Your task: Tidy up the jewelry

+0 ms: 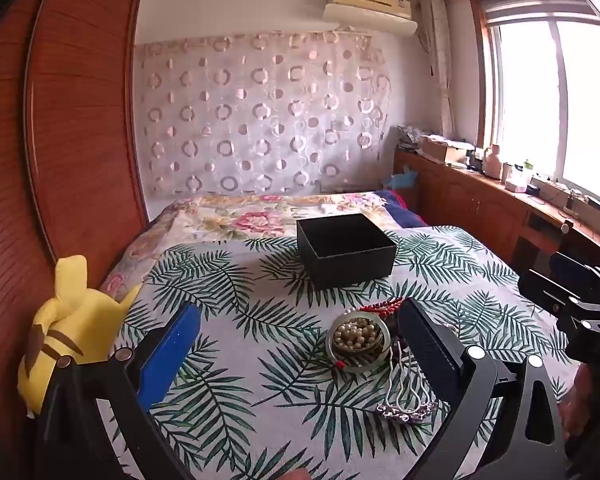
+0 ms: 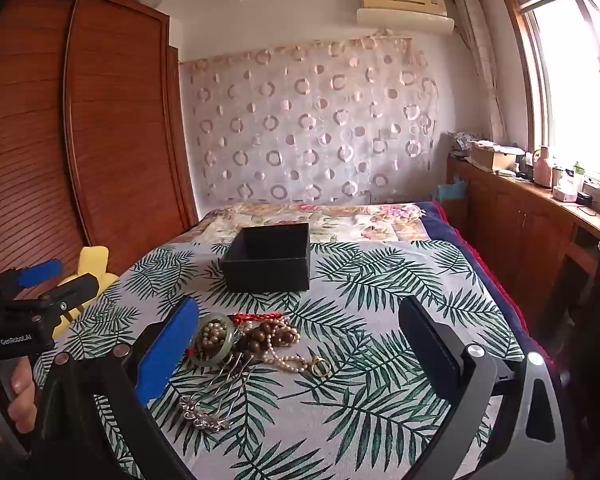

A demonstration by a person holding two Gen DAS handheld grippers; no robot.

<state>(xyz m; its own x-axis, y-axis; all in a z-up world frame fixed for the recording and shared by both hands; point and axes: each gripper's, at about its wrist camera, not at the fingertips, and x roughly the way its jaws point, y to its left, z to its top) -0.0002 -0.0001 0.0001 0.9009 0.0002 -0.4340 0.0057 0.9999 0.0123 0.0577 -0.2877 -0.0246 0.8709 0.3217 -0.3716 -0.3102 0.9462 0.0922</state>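
A heap of jewelry lies on the leaf-print cloth: a pale jade bangle [image 1: 358, 340] [image 2: 213, 340] around pearl beads, brown wooden beads [image 2: 270, 333], a red cord [image 2: 256, 317], a pearl strand [image 2: 286, 358] and a silver hair comb [image 1: 406, 402] [image 2: 208, 408]. An open black box [image 1: 346, 250] [image 2: 269, 258] stands behind the heap. My left gripper [image 1: 300, 344] is open and empty, with the bangle between its fingers. My right gripper [image 2: 300, 344] is open and empty, just above the heap. Each gripper shows at the edge of the other's view.
A yellow plush toy [image 1: 66, 332] [image 2: 90, 270] sits at the cloth's left edge by a wooden wardrobe [image 1: 76, 120]. A floral bedspread [image 1: 260, 214] lies behind the box. A cluttered wooden counter [image 2: 540, 208] runs under the window on the right.
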